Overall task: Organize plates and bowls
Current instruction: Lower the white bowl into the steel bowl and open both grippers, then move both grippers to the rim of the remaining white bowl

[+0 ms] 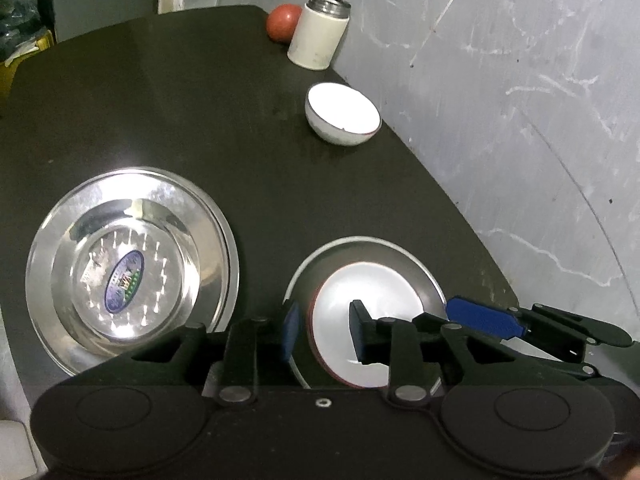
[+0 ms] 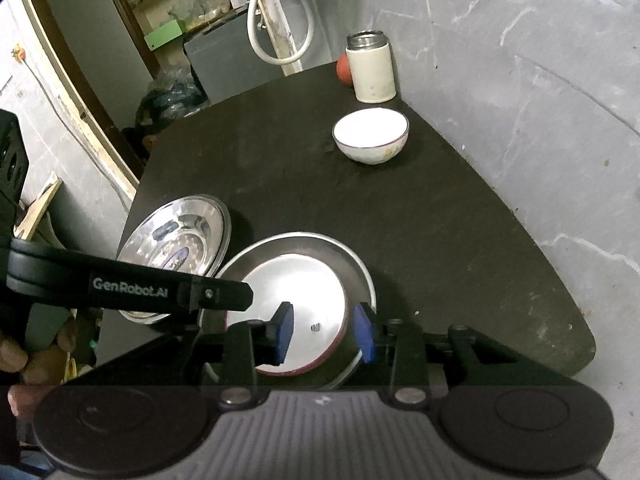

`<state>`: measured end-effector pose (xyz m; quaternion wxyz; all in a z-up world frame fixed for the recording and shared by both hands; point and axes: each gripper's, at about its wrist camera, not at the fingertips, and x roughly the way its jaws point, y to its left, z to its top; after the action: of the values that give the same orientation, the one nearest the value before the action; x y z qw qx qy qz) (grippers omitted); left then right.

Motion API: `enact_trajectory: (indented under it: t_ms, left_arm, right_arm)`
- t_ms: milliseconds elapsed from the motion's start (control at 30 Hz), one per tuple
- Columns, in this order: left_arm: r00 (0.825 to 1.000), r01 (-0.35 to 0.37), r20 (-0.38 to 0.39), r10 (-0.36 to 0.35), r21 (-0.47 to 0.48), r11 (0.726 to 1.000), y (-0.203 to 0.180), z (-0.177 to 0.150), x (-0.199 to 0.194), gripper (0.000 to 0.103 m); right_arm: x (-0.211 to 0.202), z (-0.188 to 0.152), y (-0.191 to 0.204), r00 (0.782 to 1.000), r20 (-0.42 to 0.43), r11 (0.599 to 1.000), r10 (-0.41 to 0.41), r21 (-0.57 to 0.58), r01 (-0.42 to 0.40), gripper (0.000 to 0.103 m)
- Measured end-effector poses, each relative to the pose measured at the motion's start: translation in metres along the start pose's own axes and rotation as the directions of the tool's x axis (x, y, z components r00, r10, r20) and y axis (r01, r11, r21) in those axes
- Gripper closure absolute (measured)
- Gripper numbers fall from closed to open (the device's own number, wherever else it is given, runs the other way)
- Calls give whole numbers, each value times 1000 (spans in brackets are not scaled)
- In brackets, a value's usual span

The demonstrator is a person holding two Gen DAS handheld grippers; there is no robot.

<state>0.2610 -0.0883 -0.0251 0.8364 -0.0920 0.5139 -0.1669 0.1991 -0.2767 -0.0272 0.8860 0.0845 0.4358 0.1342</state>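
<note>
Left tool [image 1: 326,330]: we have it part open, pads astride the white bowl's [image 1: 366,322] near rim, not pressing.
Right tool [image 2: 326,330]: part open likewise, straddling the opposite rim, gripping nothing.
Bowl's place: nested in the steel plate [image 1: 420,266] on the worktop [image 1: 256,136].
Doing it well: we judge both tools should back off straight, without nudging the bowl.
Remaining: second bowl [image 1: 342,114]; steel stack [image 1: 132,268].

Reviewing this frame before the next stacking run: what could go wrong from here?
1. Both claws, left claw and right claw, straddle the rim of the red-rimmed white bowl nested in the shallow steel plate; pulling away could snag and tip it.
2. The stacked shiny steel plates reach the dark table's left edge; a nudge from the left claw could knock them off.
3. The claws are close together and could collide.
</note>
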Motion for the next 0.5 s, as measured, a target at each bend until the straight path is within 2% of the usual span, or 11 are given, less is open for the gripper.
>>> enact_trajectory:
  t_ms: [133, 200, 267, 333, 500]
  left_arm:
    - [999, -38, 36, 38, 1, 999, 0, 4, -6, 55]
    - [997, -53, 52, 53, -8, 999, 2, 6, -7, 43]
    - [994, -80, 68, 81, -15, 997, 4, 9, -9, 32]
    - [992, -99, 81, 101, -18, 995, 5, 12, -9, 26]
    - [982, -155, 102, 160, -52, 987, 12, 20, -8, 2]
  right_arm:
    - [-3, 2, -1, 1000, 15, 1000, -9, 1, 9, 61]
    - [-4, 3, -3, 1000, 25, 1000, -12, 7, 11, 58]
    - [-6, 4, -6, 999, 35, 1000, -17, 13, 16, 48]
    - [-6, 6, -8, 999, 43, 999, -27, 19, 26, 41]
    - [-4, 9, -11, 998, 54, 999, -40, 30, 39, 17]
